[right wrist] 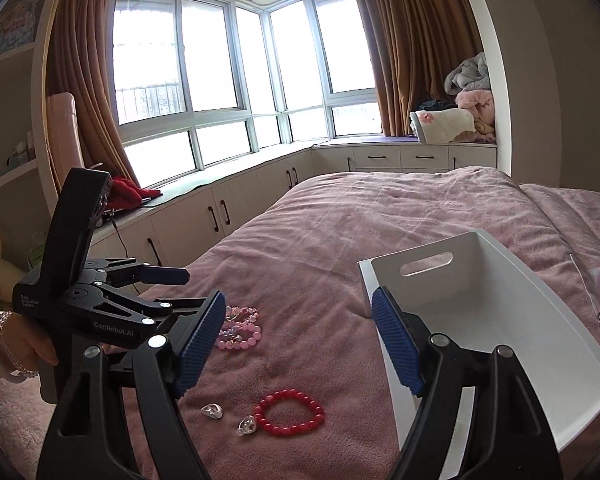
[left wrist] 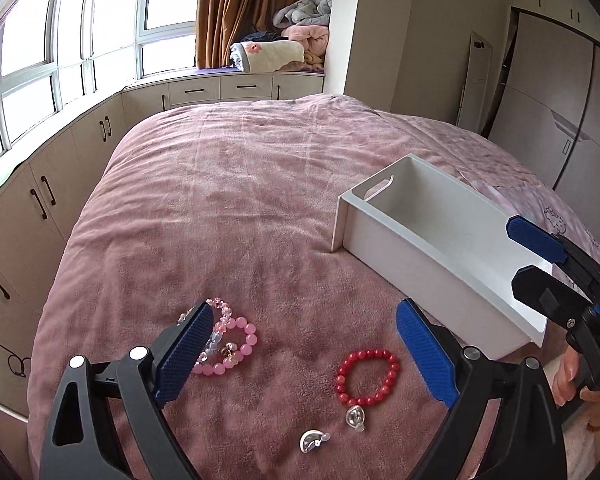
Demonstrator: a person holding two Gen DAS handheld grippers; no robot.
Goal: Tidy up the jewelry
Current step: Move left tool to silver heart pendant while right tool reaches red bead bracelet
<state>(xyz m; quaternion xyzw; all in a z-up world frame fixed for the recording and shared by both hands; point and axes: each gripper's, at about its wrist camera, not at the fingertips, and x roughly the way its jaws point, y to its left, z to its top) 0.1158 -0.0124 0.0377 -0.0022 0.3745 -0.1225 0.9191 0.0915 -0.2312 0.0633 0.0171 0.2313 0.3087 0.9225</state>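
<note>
Jewelry lies on a pink bedspread (left wrist: 240, 184). A red bead bracelet (left wrist: 368, 376) (right wrist: 288, 412) sits nearest, with two small silver pieces (left wrist: 356, 416) (right wrist: 212, 410) beside it. Pink and clear bead bracelets (left wrist: 232, 344) (right wrist: 238, 328) lie in a heap to the left, partly hidden by a blue pad. A white handled box (left wrist: 420, 264) (right wrist: 500, 312) stands to the right; no jewelry shows inside it. My left gripper (left wrist: 306, 348) (right wrist: 184, 290) hangs open above the jewelry, holding nothing. My right gripper (right wrist: 298, 344) (left wrist: 518, 252) is open over the box's near corner, also holding nothing.
Low white cabinets (left wrist: 60, 184) under a curved window line the bed's left side. Folded blankets (left wrist: 284, 48) are piled on the window seat. Wardrobe doors (left wrist: 560, 120) stand at the right. A person's hand with wrist bangles (right wrist: 4, 344) holds the left gripper.
</note>
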